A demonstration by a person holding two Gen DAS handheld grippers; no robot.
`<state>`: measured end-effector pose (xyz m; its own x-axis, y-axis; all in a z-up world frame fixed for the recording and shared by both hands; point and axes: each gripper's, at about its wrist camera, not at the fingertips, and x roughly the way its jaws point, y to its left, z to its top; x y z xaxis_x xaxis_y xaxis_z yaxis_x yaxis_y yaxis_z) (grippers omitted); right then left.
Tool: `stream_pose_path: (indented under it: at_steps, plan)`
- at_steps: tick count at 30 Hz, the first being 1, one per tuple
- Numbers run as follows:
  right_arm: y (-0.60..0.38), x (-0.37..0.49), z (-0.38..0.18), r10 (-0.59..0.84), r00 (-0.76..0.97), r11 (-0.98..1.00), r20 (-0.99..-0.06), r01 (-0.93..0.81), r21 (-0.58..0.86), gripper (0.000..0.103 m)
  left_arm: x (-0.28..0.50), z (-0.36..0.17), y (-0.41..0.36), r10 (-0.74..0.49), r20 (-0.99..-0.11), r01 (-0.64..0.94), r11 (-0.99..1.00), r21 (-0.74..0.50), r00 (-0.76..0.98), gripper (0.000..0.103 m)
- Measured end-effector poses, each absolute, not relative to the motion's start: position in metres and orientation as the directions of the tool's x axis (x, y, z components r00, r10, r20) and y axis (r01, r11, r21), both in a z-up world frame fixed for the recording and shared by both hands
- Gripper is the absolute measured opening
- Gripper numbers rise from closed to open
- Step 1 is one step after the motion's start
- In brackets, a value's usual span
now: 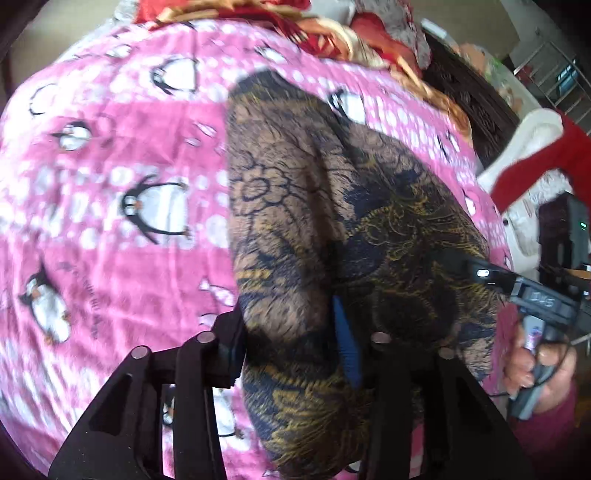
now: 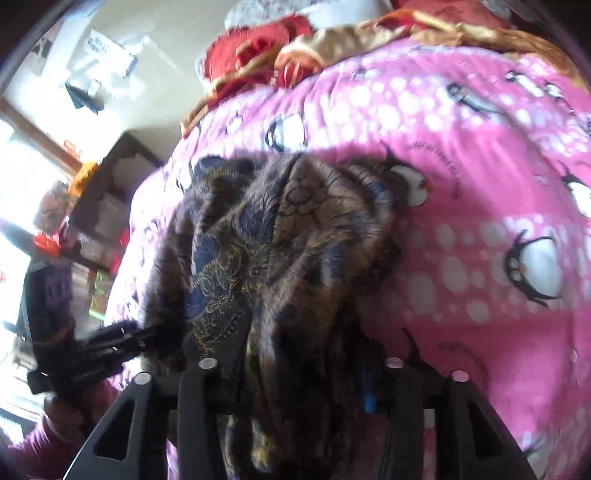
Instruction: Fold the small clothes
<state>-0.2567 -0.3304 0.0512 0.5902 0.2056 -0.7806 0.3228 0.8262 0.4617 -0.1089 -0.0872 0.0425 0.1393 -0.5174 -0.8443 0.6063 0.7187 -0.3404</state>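
A brown garment with dark blue and gold floral print [image 1: 332,229] lies bunched on a pink penguin blanket [image 1: 110,221]. My left gripper [image 1: 295,354] is shut on its near edge, with cloth bulging between the fingers. My right gripper [image 2: 299,376] is shut on another part of the same garment [image 2: 280,240], which hangs over its fingers. The right gripper also shows in the left wrist view [image 1: 476,273], its tip in the cloth at the right. The left gripper shows at the left of the right wrist view [image 2: 122,339], its tip in the cloth.
A red and gold quilt [image 1: 332,33] is heaped at the far end of the bed. Dark wooden furniture [image 1: 476,99] and red and white clothing [image 1: 532,162] stand to the right. A dark shelf unit [image 2: 107,199] stands by a bright window.
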Motion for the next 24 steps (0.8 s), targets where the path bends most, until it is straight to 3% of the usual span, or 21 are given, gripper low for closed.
stream_pose_path:
  at_steps: [2,6,10,17,24]
  plan:
    - [-0.327,-0.267,0.072,0.129,0.615,0.851,-0.778,0.334,0.405,0.046,-0.113,0.051,-0.082,-0.511,-0.841,0.610,0.728,-0.314,0.178,0.063]
    - [-0.302,-0.277,0.114,0.051,0.663,0.925,-0.746,0.251,0.286,0.046,-0.121,0.063,-0.072,-0.517,-0.822,0.608,0.740,-0.287,0.241,0.067]
    - [-0.273,-0.276,0.119,0.082,0.674,0.963,-0.734,0.136,0.232,0.046,-0.129,0.072,-0.073,-0.481,-0.816,0.607,0.766,-0.214,0.321,0.067]
    - [-0.263,-0.264,0.063,-0.001,0.549,0.972,-0.836,0.198,0.130,0.047,-0.144,0.083,-0.080,-0.430,-0.802,0.616,0.781,-0.101,0.414,0.067]
    - [-0.251,-0.278,0.098,-0.079,0.610,0.970,-0.789,0.230,0.081,0.049,-0.152,0.095,-0.077,-0.415,-0.784,0.592,0.802,-0.076,0.461,0.067]
